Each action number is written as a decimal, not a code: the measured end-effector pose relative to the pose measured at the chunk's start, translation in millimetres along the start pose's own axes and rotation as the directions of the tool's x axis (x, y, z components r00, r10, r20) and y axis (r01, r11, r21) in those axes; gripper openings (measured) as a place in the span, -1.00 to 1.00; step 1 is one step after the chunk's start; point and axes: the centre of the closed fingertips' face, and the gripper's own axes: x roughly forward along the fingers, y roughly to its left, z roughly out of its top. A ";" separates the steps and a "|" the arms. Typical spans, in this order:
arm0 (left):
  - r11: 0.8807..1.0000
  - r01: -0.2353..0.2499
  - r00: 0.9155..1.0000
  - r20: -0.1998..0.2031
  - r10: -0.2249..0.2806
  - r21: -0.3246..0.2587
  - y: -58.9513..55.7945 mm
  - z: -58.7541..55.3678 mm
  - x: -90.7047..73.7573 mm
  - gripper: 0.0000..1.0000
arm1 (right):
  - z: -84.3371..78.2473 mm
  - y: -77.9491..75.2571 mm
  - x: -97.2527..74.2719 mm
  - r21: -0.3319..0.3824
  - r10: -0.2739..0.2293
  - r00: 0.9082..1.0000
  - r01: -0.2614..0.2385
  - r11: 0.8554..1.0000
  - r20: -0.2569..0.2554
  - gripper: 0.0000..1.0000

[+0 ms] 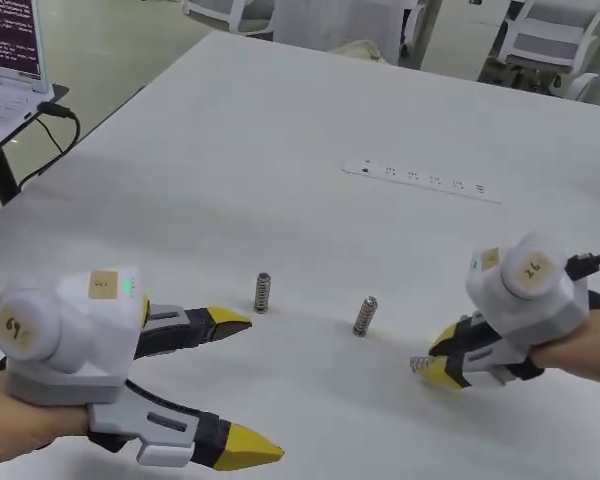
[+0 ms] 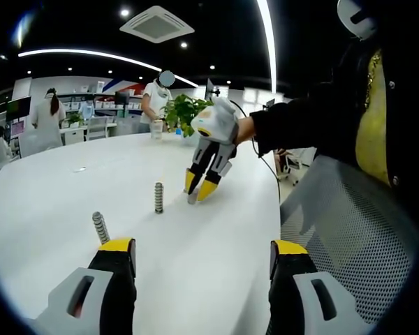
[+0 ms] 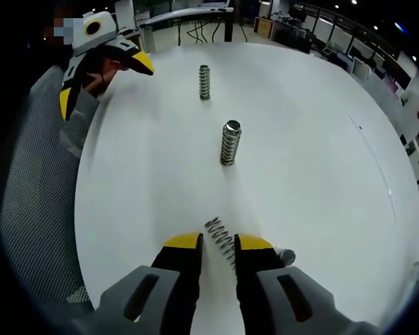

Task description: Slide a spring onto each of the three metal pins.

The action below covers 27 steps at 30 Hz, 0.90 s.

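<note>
1. The right hand-held gripper [image 1: 442,358] sits low on the white worktop [image 1: 280,150]. Its yellow-tipped jaws are pinched on a small loose steel coil spring [image 3: 213,230], which pokes out forward between the tips at a slant.
2. Just beside one of its jaws, in the right gripper view, a silver round-capped metal stub [image 3: 285,256] peeks out. It's mostly hidden by the jaw, so I can't really tell whether it stands or lies.
3. A bit further out stands the nearer silver metal pin [image 3: 230,143]. It's more or less upright, with a coil spring already around its shaft under a flat cap.
4. Past that is the farther silver metal pin [image 3: 204,82], also upright and wearing a spring. The two are well apart from each other.
5. The left hand-held gripper [image 2: 202,248] is on the other side of the pins, pointing across at them. Its yellow-tipped jaws are spread wide with nothing between them.
6. Further back on the worktop lies a long flat white power strip [image 1: 420,180].
7. Off the far left corner there's an open laptop [image 1: 5,50] with a black cable [image 1: 60,130] hanging from it.
</note>
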 end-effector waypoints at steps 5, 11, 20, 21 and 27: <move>1.000 0.000 1.000 0.000 0.000 -0.002 -0.1 0.2 -0.1 0.49 | -7.4 1.6 1.0 -0.015 -0.007 1.000 0.006 1.000 -0.030 -0.71; 1.000 0.002 1.000 0.001 -0.002 0.000 -0.1 0.8 -0.4 0.47 | -10.7 4.3 1.3 -0.027 -0.006 0.999 0.005 1.000 -0.042 -0.75; 1.000 0.006 1.000 0.001 -0.006 0.002 -1.4 2.0 -0.9 0.44 | -16.9 5.8 0.1 -0.058 -0.015 0.997 0.011 0.998 -0.074 -0.82; 1.000 0.006 1.000 0.000 -0.006 0.002 -1.5 2.1 -0.9 0.44 | -16.6 5.8 0.1 -0.064 -0.016 0.997 0.011 0.998 -0.073 -0.83; 1.000 0.011 1.000 -0.003 -0.011 0.004 -2.9 3.4 -1.3 0.39 | -12.9 10.8 -2.1 -0.057 -0.006 0.998 0.002 0.998 -0.065 -0.83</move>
